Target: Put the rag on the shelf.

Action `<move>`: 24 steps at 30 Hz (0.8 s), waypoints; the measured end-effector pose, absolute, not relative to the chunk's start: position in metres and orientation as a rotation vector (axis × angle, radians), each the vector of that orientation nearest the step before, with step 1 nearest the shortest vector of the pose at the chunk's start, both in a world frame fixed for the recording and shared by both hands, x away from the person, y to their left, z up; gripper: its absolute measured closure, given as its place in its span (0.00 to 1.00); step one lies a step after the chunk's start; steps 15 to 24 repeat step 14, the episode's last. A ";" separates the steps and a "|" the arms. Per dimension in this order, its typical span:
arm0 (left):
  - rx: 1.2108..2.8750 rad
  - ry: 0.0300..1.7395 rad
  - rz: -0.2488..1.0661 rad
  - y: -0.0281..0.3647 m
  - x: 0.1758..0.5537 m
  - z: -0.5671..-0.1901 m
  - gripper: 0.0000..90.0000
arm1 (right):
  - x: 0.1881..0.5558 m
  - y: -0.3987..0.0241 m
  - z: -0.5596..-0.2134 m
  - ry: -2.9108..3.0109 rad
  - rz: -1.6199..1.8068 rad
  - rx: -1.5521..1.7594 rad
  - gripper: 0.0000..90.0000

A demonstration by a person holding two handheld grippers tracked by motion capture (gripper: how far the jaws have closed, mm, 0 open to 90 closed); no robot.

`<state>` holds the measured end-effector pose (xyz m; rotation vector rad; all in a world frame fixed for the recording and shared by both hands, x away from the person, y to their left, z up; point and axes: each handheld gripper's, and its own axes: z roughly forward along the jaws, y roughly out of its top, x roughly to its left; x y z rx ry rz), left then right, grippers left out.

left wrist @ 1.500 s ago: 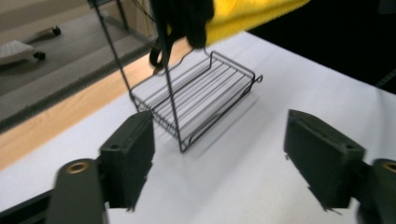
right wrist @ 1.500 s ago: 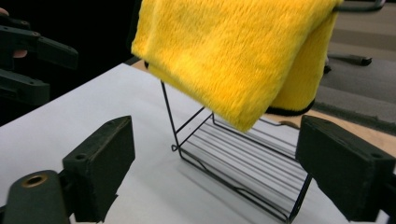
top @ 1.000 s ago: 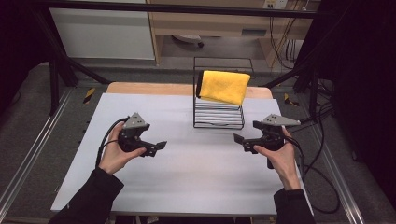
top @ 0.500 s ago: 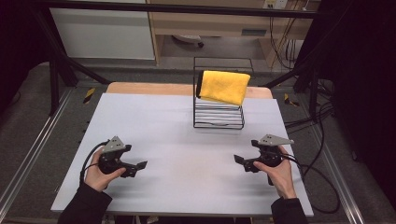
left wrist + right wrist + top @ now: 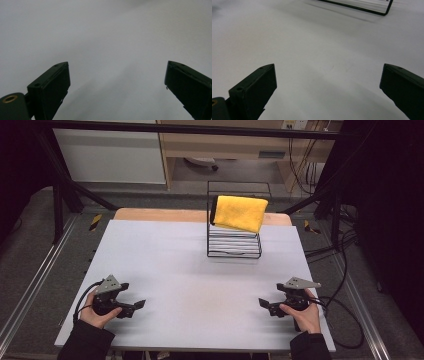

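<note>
A yellow cloth [image 5: 240, 212] hangs over the top of a black wire rack [image 5: 234, 245] at the back middle of the white table [image 5: 200, 270]. My left gripper [image 5: 136, 306] rests low near the table's front left edge, held by a hand, open and holding nothing. My right gripper [image 5: 265, 304] sits near the front right edge, also open with nothing in it. In the left gripper view the two black jaws stand wide apart over bare white table [image 5: 107, 45]. In the right gripper view the jaws are wide apart too, and the rack's base wire [image 5: 362, 8] crosses the top.
Cables [image 5: 345, 320] trail off the table's right side. Metal rails [image 5: 30, 275] run along the floor at both sides. A wooden strip [image 5: 160, 215] edges the table's far side, and a cabinet [image 5: 110, 150] stands behind.
Both hands have drawn the grippers back from the table's middle toward its front edge, and they now sit lower. The cloth and rack have not moved.
</note>
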<state>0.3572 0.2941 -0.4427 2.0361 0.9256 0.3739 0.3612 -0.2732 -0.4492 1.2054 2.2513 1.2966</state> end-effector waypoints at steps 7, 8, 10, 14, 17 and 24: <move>2.036 0.936 0.375 0.299 0.356 -0.446 0.07 | 0.357 -0.279 -0.454 2.269 1.289 1.209 0.01; 2.036 0.936 0.374 0.299 0.356 -0.446 0.07 | 0.357 -0.278 -0.454 2.278 1.283 1.211 0.01; 2.039 0.934 0.373 0.299 0.356 -0.447 0.07 | 0.356 -0.279 -0.455 2.287 1.274 1.207 0.01; 2.044 0.930 0.372 0.298 0.356 -0.447 0.07 | 0.356 -0.280 -0.456 2.285 1.271 1.206 0.01; 2.044 0.930 0.372 0.298 0.356 -0.447 0.07 | 0.356 -0.280 -0.456 2.285 1.271 1.206 0.01; 2.044 0.930 0.372 0.298 0.356 -0.447 0.07 | 0.356 -0.280 -0.456 2.285 1.271 1.206 0.01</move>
